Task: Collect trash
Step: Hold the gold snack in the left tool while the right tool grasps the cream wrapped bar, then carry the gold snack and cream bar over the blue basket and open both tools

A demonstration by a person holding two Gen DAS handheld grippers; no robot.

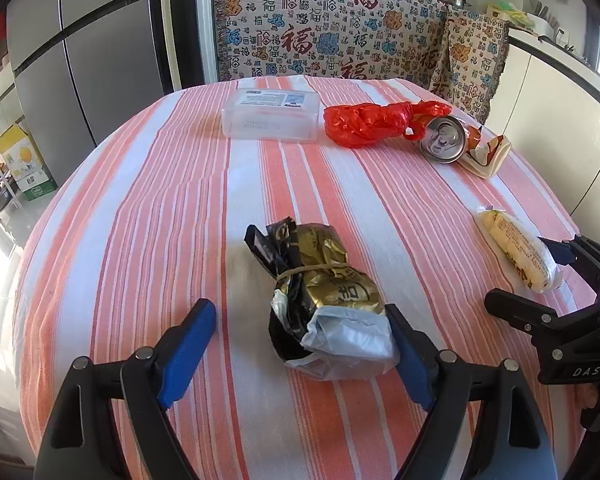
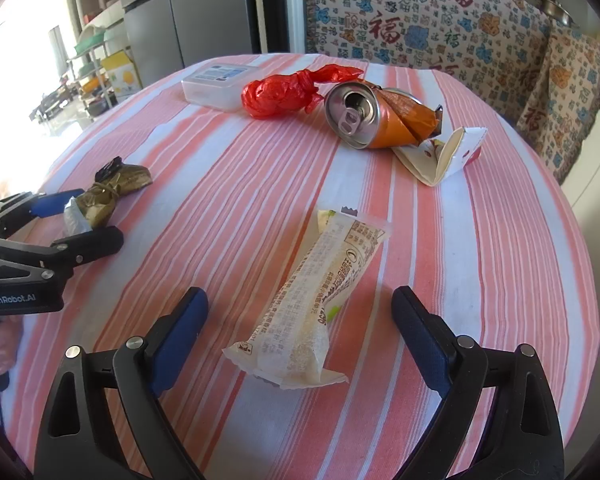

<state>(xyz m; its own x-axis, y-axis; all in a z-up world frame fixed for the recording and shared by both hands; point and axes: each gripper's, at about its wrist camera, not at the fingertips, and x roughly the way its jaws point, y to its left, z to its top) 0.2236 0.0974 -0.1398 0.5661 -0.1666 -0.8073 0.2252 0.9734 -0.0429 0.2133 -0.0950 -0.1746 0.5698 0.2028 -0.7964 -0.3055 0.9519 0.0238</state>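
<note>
Where cabinets ring it, striped tablecloth (image 2: 260,168) bears red bag (image 2: 278,94).

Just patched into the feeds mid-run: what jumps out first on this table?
The crumpled red plastic bag stands out at the far side of the striped tablecloth, beside a crushed orange can lying on its side. Nearer, a gold foil packet lies between the open left gripper, and a pale snack wrapper between the open right gripper.

A gold-and-black foil bag (image 1: 324,276), tied with a band, lies crumpled nearest. Right of it lies a long white wrapper (image 2: 312,300). Beyond the bag: knotted red bag (image 2: 284,90), crushed orange can (image 2: 376,118), folded carton (image 2: 448,156).
</note>
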